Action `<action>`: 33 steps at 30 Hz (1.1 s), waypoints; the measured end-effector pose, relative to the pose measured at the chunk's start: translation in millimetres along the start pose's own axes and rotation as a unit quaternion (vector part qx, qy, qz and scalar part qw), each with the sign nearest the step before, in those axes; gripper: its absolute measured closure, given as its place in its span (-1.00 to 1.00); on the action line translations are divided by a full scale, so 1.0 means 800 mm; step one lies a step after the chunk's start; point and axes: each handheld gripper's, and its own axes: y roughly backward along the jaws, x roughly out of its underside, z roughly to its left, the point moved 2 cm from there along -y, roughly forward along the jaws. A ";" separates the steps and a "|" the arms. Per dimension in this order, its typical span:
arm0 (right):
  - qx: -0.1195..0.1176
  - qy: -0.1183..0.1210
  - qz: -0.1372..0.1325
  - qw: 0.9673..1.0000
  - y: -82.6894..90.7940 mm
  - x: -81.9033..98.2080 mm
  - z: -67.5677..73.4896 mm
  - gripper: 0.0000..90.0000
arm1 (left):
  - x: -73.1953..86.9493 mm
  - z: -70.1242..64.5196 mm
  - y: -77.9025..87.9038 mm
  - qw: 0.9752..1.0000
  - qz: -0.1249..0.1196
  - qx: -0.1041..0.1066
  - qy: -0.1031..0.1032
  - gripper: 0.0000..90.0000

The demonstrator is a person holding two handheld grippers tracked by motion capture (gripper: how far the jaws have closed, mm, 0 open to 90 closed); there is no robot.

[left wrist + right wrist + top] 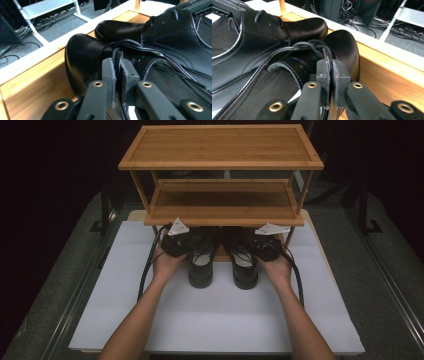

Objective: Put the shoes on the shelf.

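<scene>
Your left gripper [117,72] is pinching the leather edge of the left shoe [201,265], jaws nearly closed on it; your right gripper [331,72] is clamping the right shoe [244,266] the same way. Both shoes are sitting side by side, toes under the far wooden rack [220,150], heels on the near white board [220,320].

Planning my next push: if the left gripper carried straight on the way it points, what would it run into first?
The left gripper is clamped on the left shoe's upper edge, so the shoe comes first. Beyond its toe lies the rack's bottom shelf; depth is hard to judge.
</scene>
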 end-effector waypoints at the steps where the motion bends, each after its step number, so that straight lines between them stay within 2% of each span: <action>1: -0.003 0.000 0.000 1.000 0.001 0.000 0.000 0.79 | 0.000 0.000 0.000 1.000 0.002 0.001 0.000 0.74; 6: -0.004 -0.005 0.007 1.000 0.005 0.000 0.000 0.39 | 0.000 0.000 0.004 1.000 0.010 0.005 0.011 0.34; 7: -0.003 -0.006 0.006 1.000 0.007 0.000 -0.001 0.31 | -0.001 0.000 0.007 1.000 0.006 0.012 0.017 0.28; 10: -0.019 -0.025 0.000 1.000 0.017 -0.001 -0.005 0.10 | -0.003 0.001 0.017 0.999 0.004 0.028 0.029 0.09; 14: -0.034 -0.030 -0.001 0.999 0.033 -0.002 -0.003 -0.10 | -0.002 -0.006 0.033 0.998 0.008 0.050 0.028 -0.16; 19: -0.046 -0.023 0.003 0.999 0.054 0.002 0.008 -0.25 | 0.004 -0.018 0.056 0.997 0.016 0.072 0.025 -0.36; 23: -0.051 -0.023 0.004 0.998 0.069 0.010 0.015 -0.36 | 0.013 -0.026 0.074 0.997 0.019 0.075 0.015 -0.43; 27: -0.058 -0.025 0.007 0.998 0.087 0.026 0.022 -0.44 | 0.026 -0.035 0.094 0.996 0.017 0.081 0.018 -0.51; 31: -0.067 -0.016 0.024 0.997 0.102 0.044 0.030 -0.58 | 0.042 -0.044 0.103 0.996 0.026 0.081 0.010 -0.61; 33: -0.074 -0.015 0.027 0.997 0.105 0.054 0.033 -0.58 | 0.055 -0.047 0.100 0.996 0.032 0.079 0.007 -0.63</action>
